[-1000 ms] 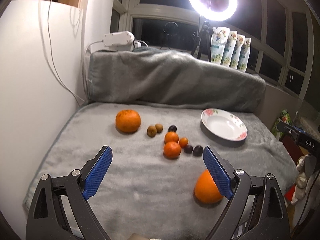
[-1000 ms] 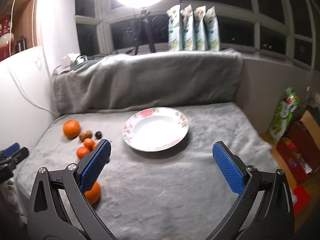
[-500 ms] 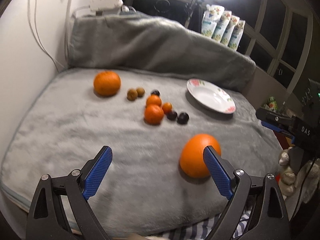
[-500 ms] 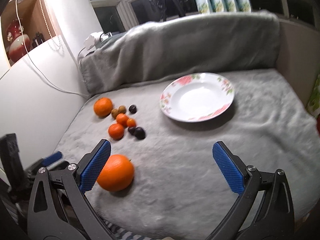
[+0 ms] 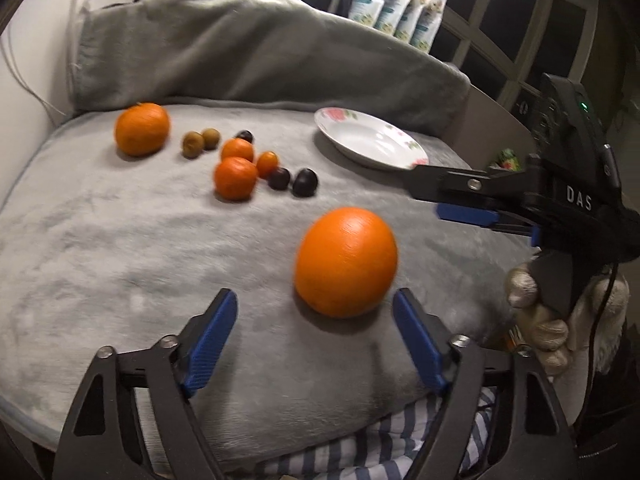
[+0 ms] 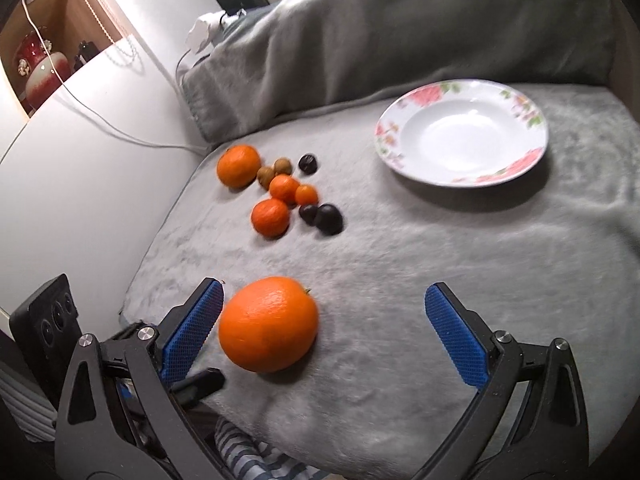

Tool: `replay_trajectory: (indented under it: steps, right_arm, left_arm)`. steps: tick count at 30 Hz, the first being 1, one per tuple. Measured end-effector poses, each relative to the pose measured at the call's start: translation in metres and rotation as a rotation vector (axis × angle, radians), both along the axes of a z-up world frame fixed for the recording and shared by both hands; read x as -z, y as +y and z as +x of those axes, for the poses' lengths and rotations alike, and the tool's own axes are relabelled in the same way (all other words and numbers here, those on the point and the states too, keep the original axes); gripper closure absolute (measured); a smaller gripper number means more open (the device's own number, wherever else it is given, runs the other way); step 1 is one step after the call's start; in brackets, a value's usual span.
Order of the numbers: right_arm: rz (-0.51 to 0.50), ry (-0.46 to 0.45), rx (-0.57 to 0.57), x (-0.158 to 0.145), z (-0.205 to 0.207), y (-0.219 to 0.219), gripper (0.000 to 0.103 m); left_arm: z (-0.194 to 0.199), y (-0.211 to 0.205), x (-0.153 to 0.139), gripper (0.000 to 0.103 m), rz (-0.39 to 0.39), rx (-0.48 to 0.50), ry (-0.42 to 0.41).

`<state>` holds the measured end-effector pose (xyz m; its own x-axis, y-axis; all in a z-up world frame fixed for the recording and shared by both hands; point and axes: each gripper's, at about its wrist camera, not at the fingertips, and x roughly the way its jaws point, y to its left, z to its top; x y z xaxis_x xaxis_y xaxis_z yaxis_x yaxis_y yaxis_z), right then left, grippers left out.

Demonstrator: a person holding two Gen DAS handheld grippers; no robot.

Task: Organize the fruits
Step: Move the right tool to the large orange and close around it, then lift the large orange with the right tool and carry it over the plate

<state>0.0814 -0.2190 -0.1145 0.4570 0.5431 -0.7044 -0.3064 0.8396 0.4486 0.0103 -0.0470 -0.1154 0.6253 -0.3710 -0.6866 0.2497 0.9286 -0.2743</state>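
Now both grippers are staying wide apart: the big orange (image 6: pixel 269 324) is sitting inside the right gripper (image 6: pixel 322 330), probably touching its left pad; the left gripper (image 5: pixel 316 342) is just short.

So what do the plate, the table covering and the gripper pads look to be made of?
Plate: likely glazed ceramic; glossy white with highlights and a printed pink floral rim. Table covering: soft grey fleece or plush; matte, with a brushed nap. Right gripper pads: blue, probably rubber or plastic, with a fine cross-hatched grip texture.
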Motion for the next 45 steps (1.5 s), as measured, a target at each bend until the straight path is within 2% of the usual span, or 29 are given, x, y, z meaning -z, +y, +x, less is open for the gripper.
replay_trajectory:
  steps: [2,4,6,11,15,19,24,28,29,32,45]
  right_arm:
    - [0.016,0.021,-0.021,0.004,0.002,0.004,0.007]
    - [0.033,0.041,-0.042,0.007,0.003,0.008,0.01]
    - [0.048,0.058,-0.062,0.011,0.004,0.012,0.011]
    - [0.071,0.098,-0.1,0.017,0.007,0.019,0.021]
    - [0.085,0.121,-0.127,0.021,0.009,0.025,0.025]
    - [0.091,0.142,-0.139,0.025,0.01,0.027,0.025]
    - [0.126,0.17,-0.154,0.029,0.011,0.027,0.032]
    - [0.119,0.161,-0.163,0.028,0.01,0.027,0.032]
    - [0.119,0.16,-0.163,0.028,0.01,0.027,0.032]
    - [0.12,0.158,-0.161,0.027,0.011,0.027,0.033]
    - [0.118,0.103,-0.117,0.007,0.018,0.008,0.033]
  left_arm:
    - [0.003,-0.002,0.004,0.028,-0.011,0.008,0.014]
    - [0.006,-0.002,0.008,0.033,-0.031,0.018,0.03]
    - [0.009,-0.003,0.01,0.042,-0.04,0.027,0.042]
    - [0.011,-0.008,0.015,0.052,-0.059,0.058,0.061]
    - [0.013,-0.012,0.017,0.056,-0.069,0.075,0.073]
    - [0.015,-0.013,0.017,0.057,-0.074,0.084,0.074]
    - [0.015,-0.012,0.017,0.057,-0.08,0.087,0.078]
    - [0.016,-0.013,0.016,0.057,-0.071,0.085,0.078]
    - [0.015,-0.014,0.015,0.057,-0.084,0.083,0.113]
    - [0.016,-0.015,0.014,0.057,-0.078,0.083,0.114]
    - [0.036,-0.029,0.0,0.057,-0.067,0.116,0.075]
